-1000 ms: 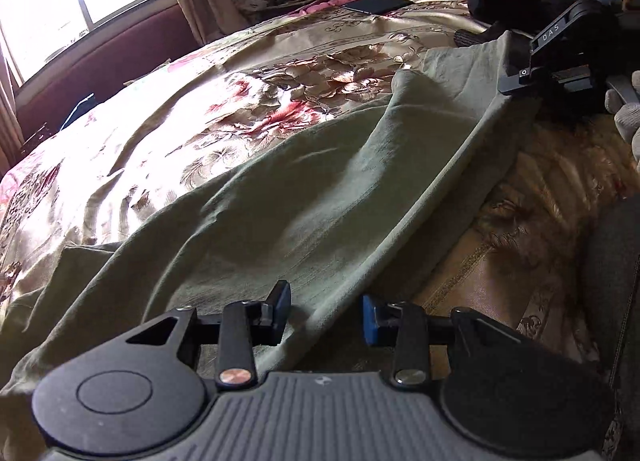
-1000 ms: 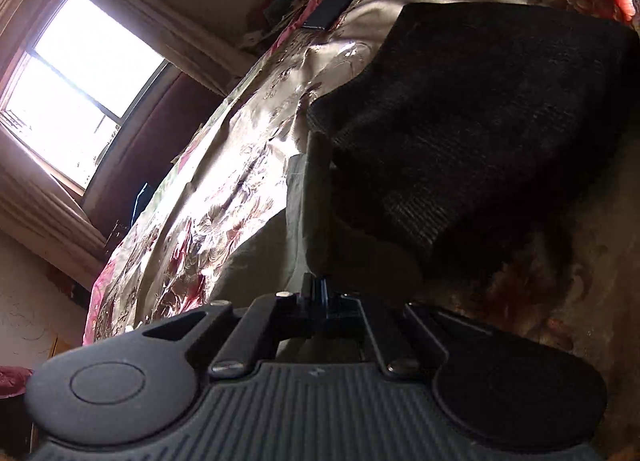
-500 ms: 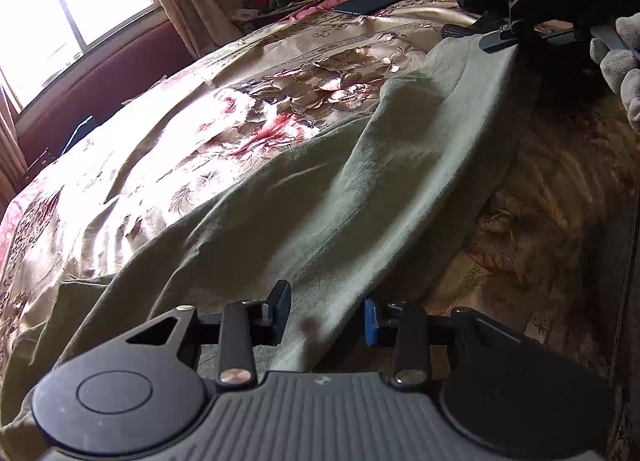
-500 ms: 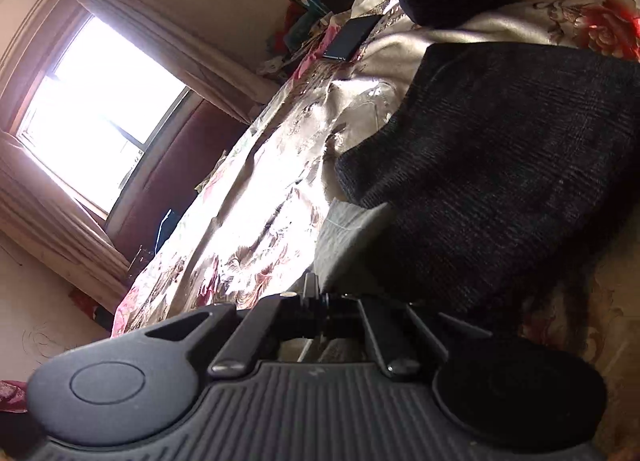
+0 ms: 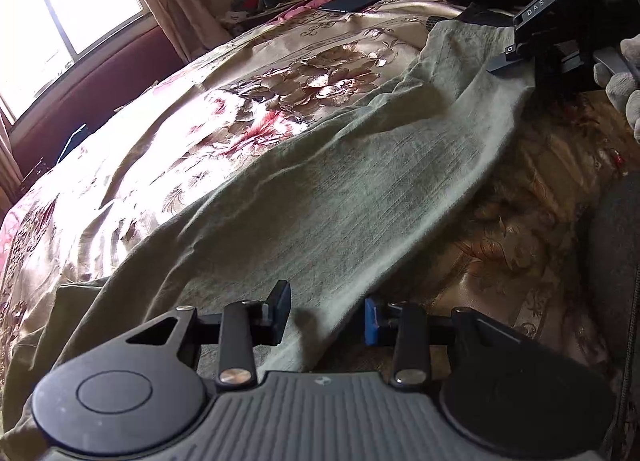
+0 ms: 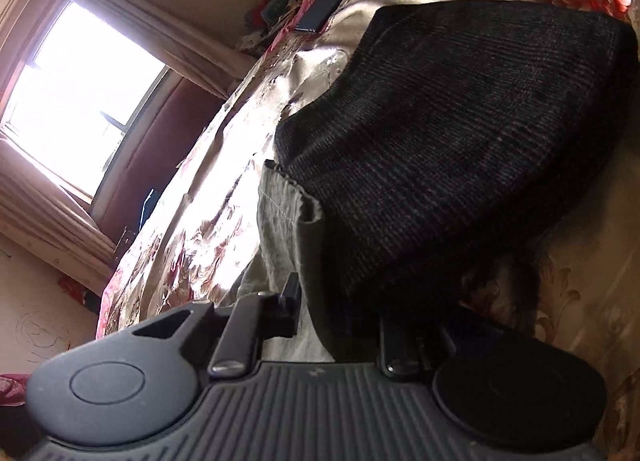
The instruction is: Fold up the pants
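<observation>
Now the pants (image 5: pixel 320 197) lie between the spread left gripper (image 5: pixel 326 315) and opening right gripper (image 6: pixel 336 313).

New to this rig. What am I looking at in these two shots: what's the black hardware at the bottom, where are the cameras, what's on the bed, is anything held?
No robot here: a person carries a handheld two-finger gripper in each hand, each with a fisheye camera looking along its fingers.

The left wrist view shows the left gripper at the bottom, jaws apart over the near end of the green pants, not pinching them. The pants lie stretched across a floral bedspread. At the upper right is the right gripper in a gloved hand, at the pants' far end.

The right wrist view shows that far end up close: its jaws are opening, with pants fabric between them, beside a dark knitted garment. A phone lies farther back.
</observation>
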Demonstrator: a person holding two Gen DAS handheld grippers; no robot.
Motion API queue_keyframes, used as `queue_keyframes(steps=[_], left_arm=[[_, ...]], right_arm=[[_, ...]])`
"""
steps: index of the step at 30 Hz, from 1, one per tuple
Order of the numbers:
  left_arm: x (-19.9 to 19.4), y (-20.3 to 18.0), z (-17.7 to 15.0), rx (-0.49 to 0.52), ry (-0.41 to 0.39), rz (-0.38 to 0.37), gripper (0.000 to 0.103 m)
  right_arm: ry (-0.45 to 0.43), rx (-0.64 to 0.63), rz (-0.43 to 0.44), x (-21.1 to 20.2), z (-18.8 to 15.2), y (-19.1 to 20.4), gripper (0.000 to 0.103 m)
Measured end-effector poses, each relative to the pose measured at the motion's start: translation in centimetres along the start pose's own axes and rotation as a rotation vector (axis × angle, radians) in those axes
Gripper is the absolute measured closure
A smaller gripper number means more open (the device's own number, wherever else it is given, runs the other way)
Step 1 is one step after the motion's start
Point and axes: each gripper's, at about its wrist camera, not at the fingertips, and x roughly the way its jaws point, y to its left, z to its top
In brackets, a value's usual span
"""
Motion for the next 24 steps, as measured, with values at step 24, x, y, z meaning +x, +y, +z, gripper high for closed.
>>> queue_keyframes(steps=[24], left_arm=[[-0.1, 0.5, -1.3, 0.052, -0.003, 0.097, 0.055]], right_arm=[[0.015, -0.149, 0.029, 2.3, 0.6, 1.4, 0.101]])
